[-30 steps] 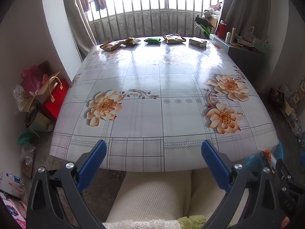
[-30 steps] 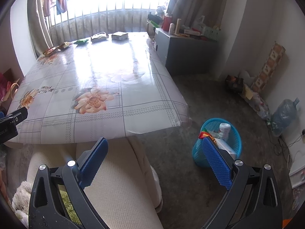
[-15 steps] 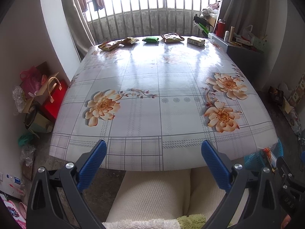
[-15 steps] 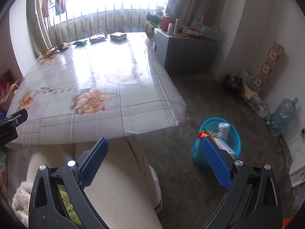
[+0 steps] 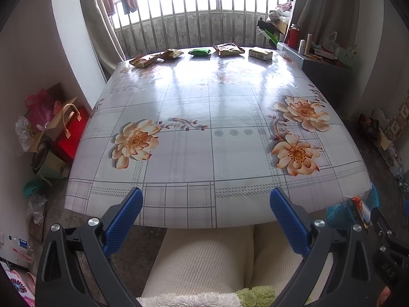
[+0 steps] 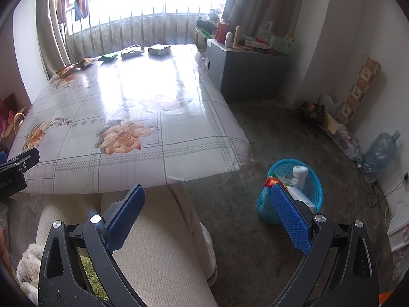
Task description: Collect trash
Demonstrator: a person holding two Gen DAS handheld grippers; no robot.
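both the left claw [image 5: 205, 221] and right claw [image 6: 207, 216] hang spread and empty, so the packets [image 5: 227, 49] at twelve o'clock across the slick counter [image 5: 204, 138] may skid off if nudged, missing the blue bin [image 6: 290, 192] at three o'clock.

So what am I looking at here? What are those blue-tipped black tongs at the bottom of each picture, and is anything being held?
Those tongs are hand-held grippers; a person carries one in each hand, and a wide-angle camera on each looks forward along its two fingers. One picture comes from the left gripper, the other from the right gripper. Both are open and hold nothing.

Ahead is a table under a flowered cloth. Along its far edge lie five bits of trash: two brownish wrappers, a green packet, another brownish wrapper and a small box. On the floor to the right stands a blue basket that already holds some rubbish. The pale fabric below appears to be the person's lap.
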